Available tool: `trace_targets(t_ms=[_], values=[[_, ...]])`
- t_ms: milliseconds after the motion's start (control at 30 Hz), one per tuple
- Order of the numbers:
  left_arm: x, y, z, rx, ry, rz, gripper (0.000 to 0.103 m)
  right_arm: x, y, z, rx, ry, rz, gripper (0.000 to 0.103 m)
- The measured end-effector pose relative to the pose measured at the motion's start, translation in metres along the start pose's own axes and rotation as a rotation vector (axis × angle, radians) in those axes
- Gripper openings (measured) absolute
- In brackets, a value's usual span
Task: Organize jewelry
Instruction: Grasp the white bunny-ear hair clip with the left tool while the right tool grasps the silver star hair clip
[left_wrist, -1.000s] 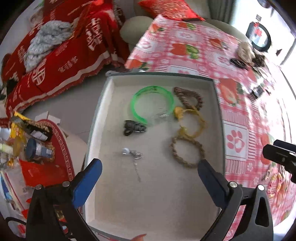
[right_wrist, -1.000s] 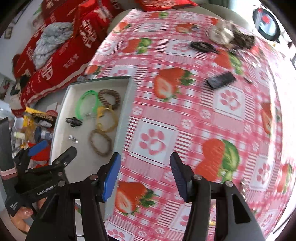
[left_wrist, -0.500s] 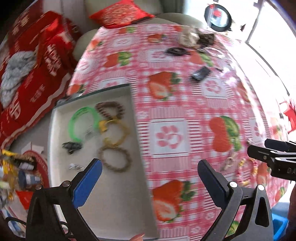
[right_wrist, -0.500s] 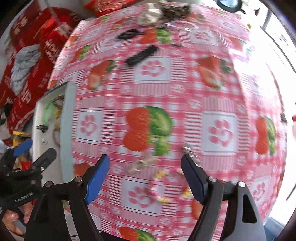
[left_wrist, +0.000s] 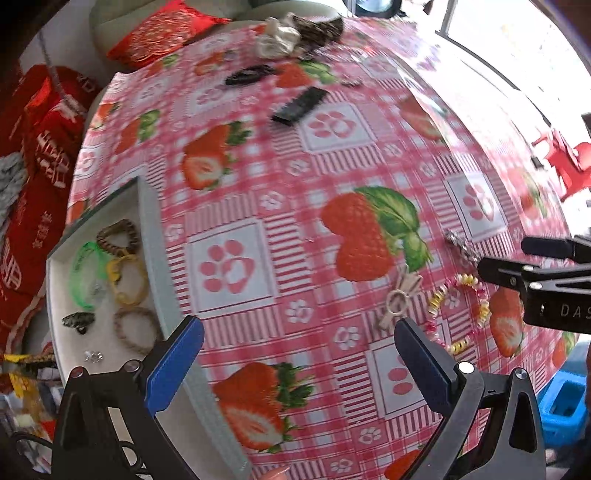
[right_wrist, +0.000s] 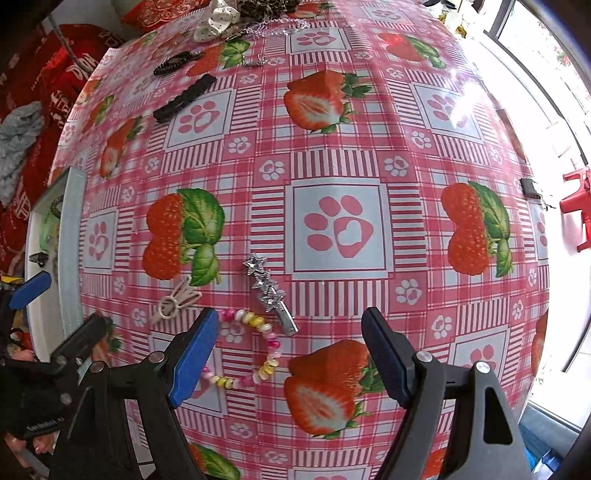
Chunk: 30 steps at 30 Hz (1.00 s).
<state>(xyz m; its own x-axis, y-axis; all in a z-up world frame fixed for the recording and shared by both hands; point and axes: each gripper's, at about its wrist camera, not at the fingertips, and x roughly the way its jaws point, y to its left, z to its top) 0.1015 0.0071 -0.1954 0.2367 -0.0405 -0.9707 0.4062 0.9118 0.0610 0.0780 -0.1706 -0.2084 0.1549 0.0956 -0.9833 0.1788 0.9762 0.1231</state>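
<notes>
Both tongs have swung right from the tray (left_wrist: 147, 236) toward a beaded bracelet (right_wrist: 255, 347) lying on the worktop (right_wrist: 332, 155). Left tongs (left_wrist: 295, 362) and right tongs (right_wrist: 291, 350) gape wide, empty. Only the right view shows the star clip (right_wrist: 267, 291) clearly, just beside the bracelet.

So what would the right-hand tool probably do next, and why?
Probably ease forward and down over the pastel bead bracelet, then close. The right gripper hangs open and empty just above it, its left blue pad already at the bracelet's edge. The bracelet lies loose on the tablecloth beside a star hair clip, while the tray already holds other bracelets.
</notes>
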Motion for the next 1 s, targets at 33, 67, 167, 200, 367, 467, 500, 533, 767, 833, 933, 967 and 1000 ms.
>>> trace_targets(t_ms=[33, 67, 167, 200, 367, 467, 500, 533, 767, 833, 933, 967, 1000], values=[[0.003, -0.003, 0.000, 0.009, 0.006, 0.003, 0.103, 0.001, -0.001, 0.001, -0.005, 0.000, 0.000, 0.082], [0.006, -0.007, 0.000, 0.021, 0.013, 0.004, 0.103, 0.003, -0.002, 0.002, -0.012, 0.000, -0.001, 0.082], [0.013, -0.014, -0.001, 0.032, 0.028, 0.009, 0.103, 0.008, -0.001, 0.004, -0.036, 0.000, -0.008, 0.082], [0.016, -0.016, -0.001, 0.033, 0.036, 0.009, 0.103, 0.010, 0.000, 0.006, -0.045, 0.001, -0.006, 0.080], [0.028, -0.022, -0.002, 0.041, 0.062, 0.016, 0.103, 0.019, 0.006, 0.009, -0.088, 0.009, -0.022, 0.069], [0.034, -0.026, -0.003, 0.045, 0.072, 0.022, 0.103, 0.024, 0.009, 0.009, -0.105, 0.019, -0.029, 0.062], [0.037, -0.027, -0.004, 0.046, 0.075, 0.025, 0.103, 0.026, 0.010, 0.009, -0.111, 0.020, -0.034, 0.060], [0.040, -0.027, -0.003, 0.046, 0.077, 0.026, 0.103, 0.026, 0.011, 0.008, -0.120, 0.018, -0.041, 0.060], [0.050, -0.031, -0.005, 0.043, 0.078, 0.018, 0.103, 0.030, 0.019, 0.001, -0.173, 0.007, -0.084, 0.055], [0.051, -0.031, -0.003, 0.045, 0.074, 0.017, 0.103, 0.030, 0.020, -0.002, -0.183, 0.005, -0.090, 0.053], [0.052, -0.035, -0.002, 0.040, 0.064, 0.012, 0.103, 0.030, 0.022, -0.005, -0.194, 0.000, -0.110, 0.048], [0.052, -0.036, -0.001, 0.041, 0.063, 0.005, 0.103, 0.030, 0.022, -0.006, -0.197, -0.003, -0.120, 0.047], [0.052, -0.037, 0.000, 0.043, 0.064, -0.001, 0.103, 0.030, 0.023, -0.008, -0.198, -0.006, -0.122, 0.043]])
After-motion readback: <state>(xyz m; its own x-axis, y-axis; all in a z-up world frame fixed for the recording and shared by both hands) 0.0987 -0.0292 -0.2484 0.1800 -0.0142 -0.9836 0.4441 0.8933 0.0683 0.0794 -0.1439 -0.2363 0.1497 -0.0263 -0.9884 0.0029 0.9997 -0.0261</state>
